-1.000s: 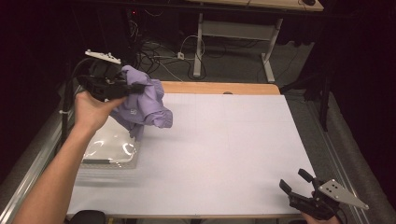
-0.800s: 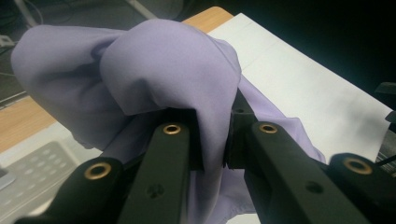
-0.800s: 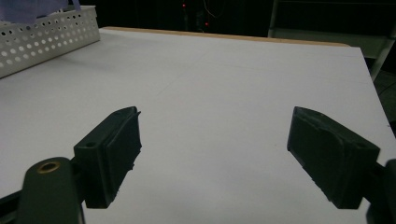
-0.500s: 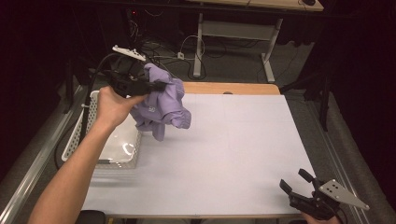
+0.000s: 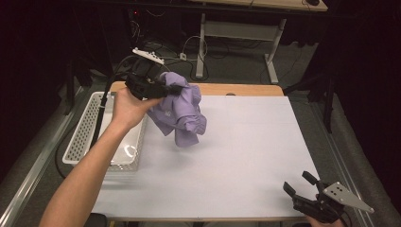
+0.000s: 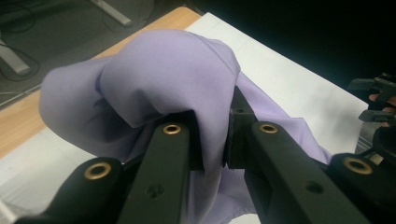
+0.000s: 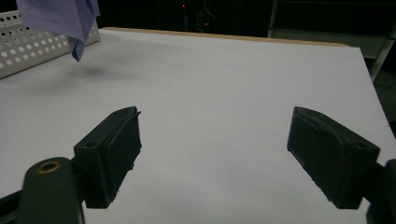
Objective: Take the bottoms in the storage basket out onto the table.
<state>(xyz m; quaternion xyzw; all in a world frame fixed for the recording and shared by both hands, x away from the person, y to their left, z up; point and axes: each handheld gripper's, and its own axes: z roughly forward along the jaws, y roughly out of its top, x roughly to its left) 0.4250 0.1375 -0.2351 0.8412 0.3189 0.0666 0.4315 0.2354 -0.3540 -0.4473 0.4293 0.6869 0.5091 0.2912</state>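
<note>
Upper left, the left gripper (image 5: 177, 89) pinches a purple cloth (image 5: 182, 113) in its jaws; lower right, the right gripper (image 5: 299, 183) rests with jaws spread.

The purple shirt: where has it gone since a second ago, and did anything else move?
The left gripper, shut on the purple shirt, carried it away from above the white basket out over the table; it hangs clear of the surface. The grip is unchanged. The right gripper stayed open at the table's near right corner.
</note>
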